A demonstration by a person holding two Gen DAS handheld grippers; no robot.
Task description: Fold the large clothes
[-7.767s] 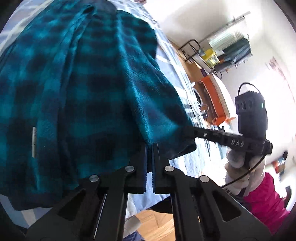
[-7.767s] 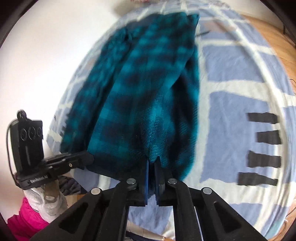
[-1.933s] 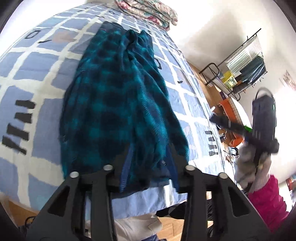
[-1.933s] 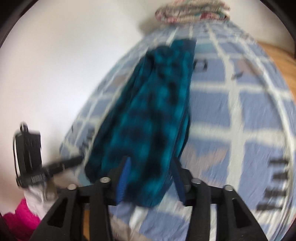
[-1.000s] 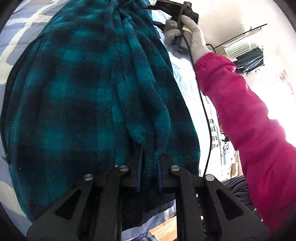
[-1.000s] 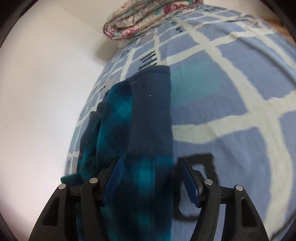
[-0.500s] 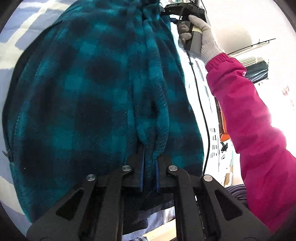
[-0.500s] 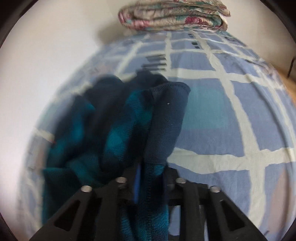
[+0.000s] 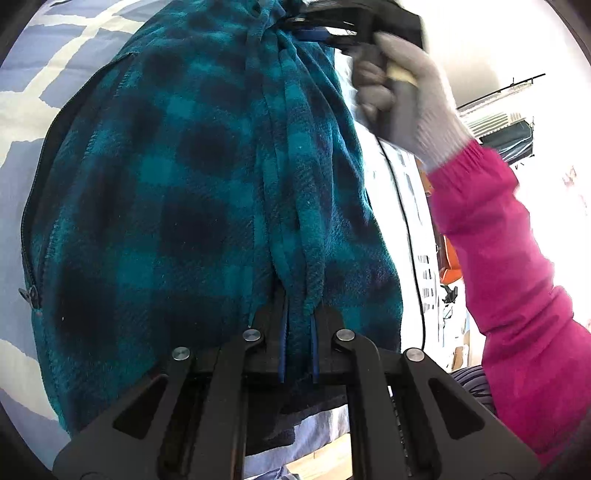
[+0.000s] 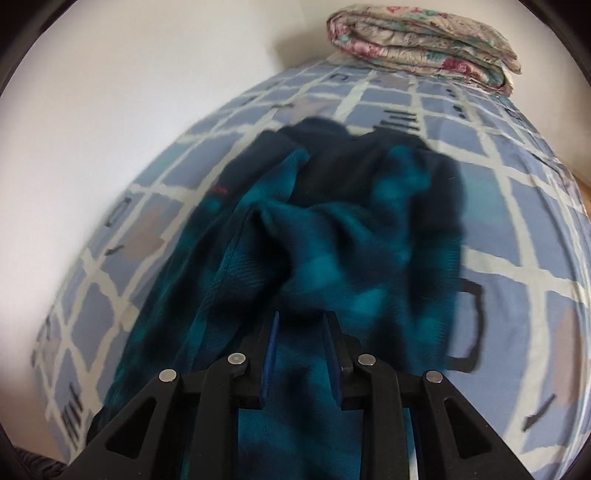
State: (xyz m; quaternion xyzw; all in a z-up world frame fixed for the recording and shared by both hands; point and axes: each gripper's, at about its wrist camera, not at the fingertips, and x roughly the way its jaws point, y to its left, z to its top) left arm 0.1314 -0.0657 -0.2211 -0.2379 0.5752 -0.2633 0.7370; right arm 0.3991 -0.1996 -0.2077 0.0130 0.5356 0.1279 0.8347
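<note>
A teal and navy plaid fleece garment lies on the bed and fills the left wrist view. My left gripper is shut on a bunched fold at its near hem. In the right wrist view the garment is bunched up, its navy far end folded toward me. My right gripper holds a fold of the fleece between narrowly parted fingers. It also shows at the top of the left wrist view, held by a gloved hand.
The bed has a blue and white grid cover. A folded floral quilt lies at the bed's far end. A white wall runs along the left. A pink sleeve crosses the right of the left wrist view.
My right gripper has pulled the garment's far end up and toward my left gripper, so the cloth bunches. The left gripper stays shut on the near hem.
</note>
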